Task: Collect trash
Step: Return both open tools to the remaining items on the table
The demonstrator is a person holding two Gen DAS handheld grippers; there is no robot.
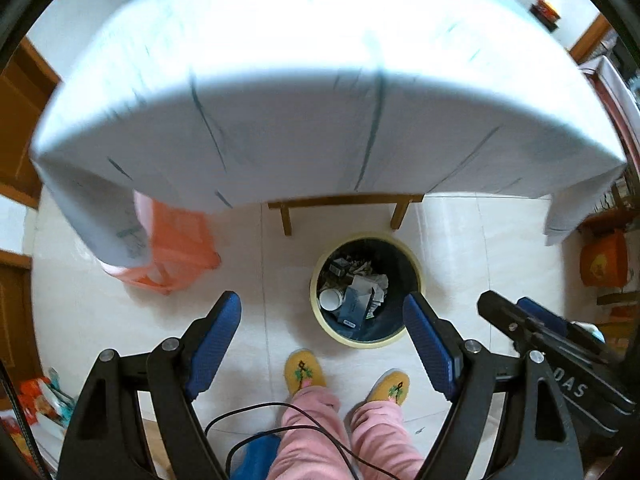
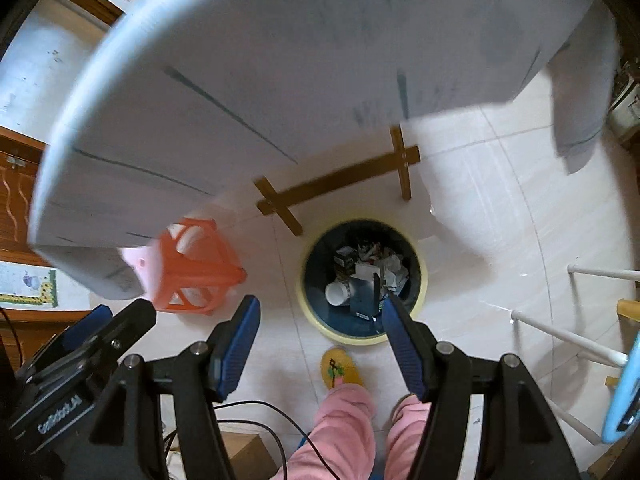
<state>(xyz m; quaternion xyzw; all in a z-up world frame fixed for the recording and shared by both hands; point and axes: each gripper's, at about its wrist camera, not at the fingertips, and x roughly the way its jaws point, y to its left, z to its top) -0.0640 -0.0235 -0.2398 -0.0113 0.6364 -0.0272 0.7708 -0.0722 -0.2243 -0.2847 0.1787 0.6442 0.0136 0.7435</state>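
Observation:
A round trash bin [image 1: 408, 336] with a pale yellow rim stands on the tiled floor just in front of the table; it also shows in the right wrist view [image 2: 316, 322]. It holds crumpled paper [image 1: 370, 280], a small blue box [image 1: 354, 308] and a white cup [image 1: 331, 299]. My left gripper [image 1: 322, 312] is open and empty, held above the floor just left of the bin. My right gripper [image 2: 320, 312] is open and empty, held above the bin's near rim. The right gripper's body shows at the right of the left wrist view [image 1: 540, 332].
A table under a white cloth [image 1: 304, 100] fills the upper half of both views. An orange plastic stool [image 2: 196, 268] lies on the floor at the left. The person's yellow slippers [image 1: 304, 372] stand just short of the bin. A white rack [image 2: 568, 336] stands at the right.

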